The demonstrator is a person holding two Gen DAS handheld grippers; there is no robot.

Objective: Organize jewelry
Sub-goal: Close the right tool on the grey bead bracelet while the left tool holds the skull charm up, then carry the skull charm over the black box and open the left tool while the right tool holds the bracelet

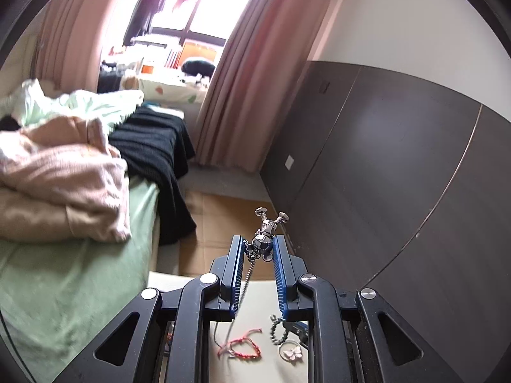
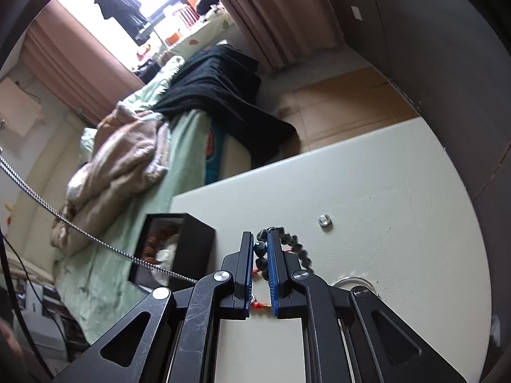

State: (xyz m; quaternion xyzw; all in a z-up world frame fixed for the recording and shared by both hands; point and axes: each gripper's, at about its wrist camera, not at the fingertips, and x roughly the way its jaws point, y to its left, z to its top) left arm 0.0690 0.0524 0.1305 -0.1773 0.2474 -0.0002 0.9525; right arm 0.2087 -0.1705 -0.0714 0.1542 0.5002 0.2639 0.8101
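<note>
My left gripper (image 1: pixel 258 250) is shut on a silver figure pendant (image 1: pixel 265 233), lifted above the table; its ball chain (image 1: pixel 246 282) hangs down between the fingers. That same chain (image 2: pixel 95 239) crosses the right wrist view at the left. My right gripper (image 2: pixel 260 249) is shut on a dark green bead bracelet (image 2: pixel 293 245), whose loop trails to the right of the fingers over the white table (image 2: pixel 383 191). A red cord bracelet (image 1: pixel 242 348) lies on the table under the left gripper. A bit of the red cord (image 2: pixel 260 304) also shows between the right fingers.
A black jewelry box (image 2: pixel 172 249) stands open at the table's left edge. A small silver ring (image 2: pixel 324 220) lies beyond the bracelet, and a flower ring (image 1: pixel 291 352) lies by the red cord. A bed (image 1: pixel 64 255) with blankets is to the left and a dark wardrobe (image 1: pixel 399 159) to the right.
</note>
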